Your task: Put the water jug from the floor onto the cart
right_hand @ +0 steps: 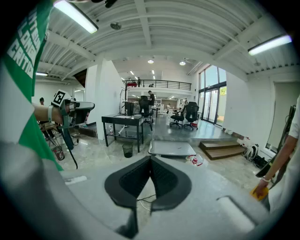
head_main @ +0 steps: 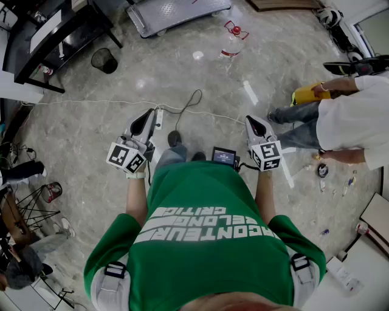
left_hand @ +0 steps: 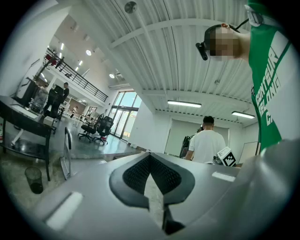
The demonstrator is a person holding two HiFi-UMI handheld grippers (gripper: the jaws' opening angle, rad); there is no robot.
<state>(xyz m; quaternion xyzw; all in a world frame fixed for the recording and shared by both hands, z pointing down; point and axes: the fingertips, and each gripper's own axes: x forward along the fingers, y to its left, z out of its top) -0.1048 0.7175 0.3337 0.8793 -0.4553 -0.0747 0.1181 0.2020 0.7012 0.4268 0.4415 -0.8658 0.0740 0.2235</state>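
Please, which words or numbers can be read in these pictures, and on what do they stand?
"CONTEUR" and "CRITIC": white print on the green shirt, partly cut off; the middle line is unclear.
Left cube, right cube: square patterns only, no letters.
Small screen: too small to read.

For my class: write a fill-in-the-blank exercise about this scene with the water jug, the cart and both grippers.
1. The water jug is on the ___, near the cart.
2. The jaws of the left gripper and the right gripper are both ___, holding nothing.
3. The bin by the table is ___ in colour.
4. The shirt with white lettering is ___.
Missing words: floor; shut; black; green.
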